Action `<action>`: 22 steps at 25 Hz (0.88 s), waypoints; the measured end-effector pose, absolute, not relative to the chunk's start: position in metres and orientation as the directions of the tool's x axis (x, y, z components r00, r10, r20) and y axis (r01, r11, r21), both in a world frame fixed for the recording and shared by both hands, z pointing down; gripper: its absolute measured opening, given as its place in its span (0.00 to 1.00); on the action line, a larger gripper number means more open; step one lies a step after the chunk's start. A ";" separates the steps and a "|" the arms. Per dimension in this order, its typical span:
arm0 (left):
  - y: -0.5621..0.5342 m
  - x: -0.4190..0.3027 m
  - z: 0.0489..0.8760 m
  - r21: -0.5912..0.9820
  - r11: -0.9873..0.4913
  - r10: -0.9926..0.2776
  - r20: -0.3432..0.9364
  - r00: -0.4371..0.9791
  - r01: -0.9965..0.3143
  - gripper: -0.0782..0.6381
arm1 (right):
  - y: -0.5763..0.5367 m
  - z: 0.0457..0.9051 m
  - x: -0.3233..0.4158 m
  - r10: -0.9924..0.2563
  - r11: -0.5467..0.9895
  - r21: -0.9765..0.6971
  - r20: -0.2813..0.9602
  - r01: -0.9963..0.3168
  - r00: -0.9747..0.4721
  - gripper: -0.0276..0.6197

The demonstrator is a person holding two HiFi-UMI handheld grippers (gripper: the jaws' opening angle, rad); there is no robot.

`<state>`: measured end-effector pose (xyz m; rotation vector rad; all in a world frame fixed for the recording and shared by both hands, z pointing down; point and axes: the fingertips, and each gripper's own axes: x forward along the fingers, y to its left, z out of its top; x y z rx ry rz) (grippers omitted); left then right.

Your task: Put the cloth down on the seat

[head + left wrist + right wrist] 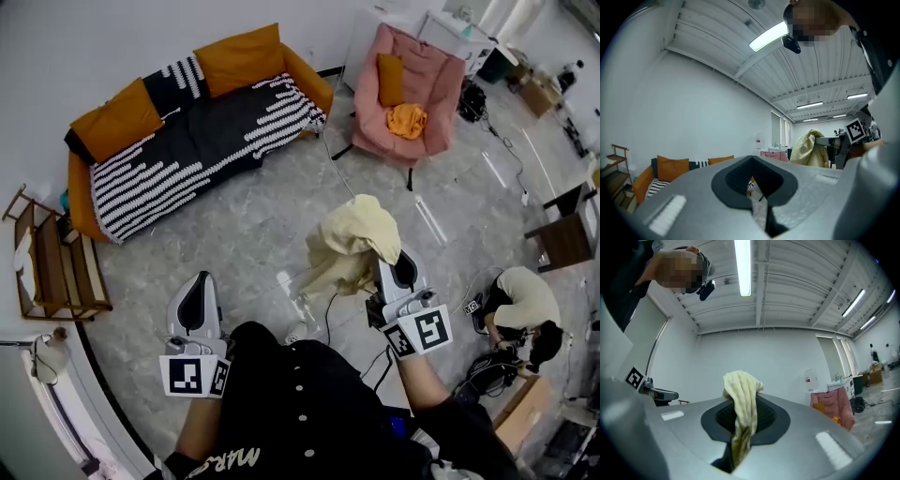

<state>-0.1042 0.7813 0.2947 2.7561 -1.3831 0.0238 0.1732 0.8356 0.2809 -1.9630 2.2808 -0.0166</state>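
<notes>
Plainly the cloth is not yet down. The right hand-held gripper [397,265] is clamped on a pale yellow cloth [349,246], with one bunched fold pinched between its jaws. The rest hangs loose in front of and below it, clear of the floor [253,220], a hold that probably serves to carry it without dragging. The left hand-held gripper [198,286] is held level alongside, well apart from the cloth. Its jaws are together on nothing, so it seems to have no part in this step. Both are held out from the person's waist over the open middle of the floor. A thin dark cable [328,314] trails close to the person's feet and may be something to step round. Beyond it the grey floor lies open toward two seats. At the far left, along the wall, stands an orange sofa [305,82] under a black-and-white striped throw [159,173], its long seat free of loose things. Farther right, by the far wall, is a pink armchair [427,70], whose seat already bears an orange cushion [390,78] and a crumpled orange cloth [408,120]. I cannot tell which seat is meant. The sofa offers more room, while the armchair lies more nearly ahead of the loaded gripper. A wooden rack [47,262] at the floor's left edge and a crouching person [520,300] at its right edge both sit well off either path.
</notes>
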 end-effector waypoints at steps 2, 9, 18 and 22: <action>0.781 -0.103 0.300 0.047 -0.594 -0.801 0.055 0.596 -0.803 0.11 | 0.832 0.284 0.174 -0.984 0.162 -0.104 -0.092 -0.981 -0.153 0.12; 0.763 -0.105 0.306 0.050 -0.582 -0.809 0.062 0.585 -0.811 0.11 | 0.814 0.291 0.173 -0.982 0.178 -0.104 -0.076 -0.978 -0.171 0.12; 0.716 -0.095 0.304 0.050 -0.599 -0.798 0.048 0.601 -0.799 0.11 | 0.772 0.285 0.181 -0.982 0.177 -0.092 -0.082 -0.980 -0.170 0.12; 0.685 -0.094 0.297 0.058 -0.591 -0.804 0.033 0.594 -0.804 0.11 | 0.744 0.279 0.184 -0.982 0.175 -0.089 -0.090 -0.981 -0.167 0.12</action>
